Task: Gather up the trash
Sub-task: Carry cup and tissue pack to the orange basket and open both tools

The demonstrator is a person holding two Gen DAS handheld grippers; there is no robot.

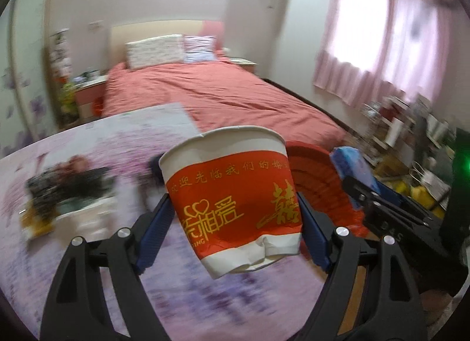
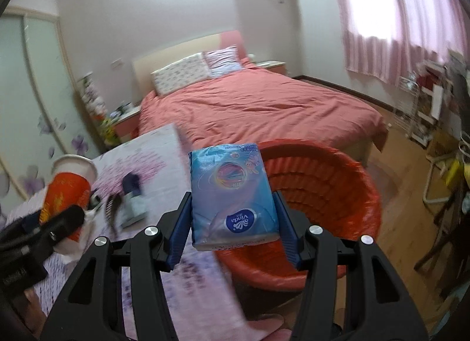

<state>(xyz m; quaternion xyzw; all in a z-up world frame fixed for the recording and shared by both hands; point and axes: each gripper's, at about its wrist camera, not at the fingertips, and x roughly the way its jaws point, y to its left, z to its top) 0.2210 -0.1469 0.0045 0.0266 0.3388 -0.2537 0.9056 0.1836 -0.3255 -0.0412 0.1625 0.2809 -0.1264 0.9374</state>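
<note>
Left gripper (image 1: 235,217) squeezes a dented paper cup (image 1: 232,194); right gripper (image 2: 233,217) squeezes a tissue pack (image 2: 232,188). Both still need dropping into the red bin (image 2: 346,194) at the right middle; more stuff sits on the table (image 1: 88,252).

Left gripper (image 1: 235,217): jaws wide, blue pads clamped on both sides of a cup (image 1: 232,194), tilted, pointing forward and down. Right gripper (image 2: 233,214): jaws about half spread, pads pressing both edges of a tissue pack (image 2: 232,191), same downward pitch. Both sit side by side, right one just right of the left.
</note>
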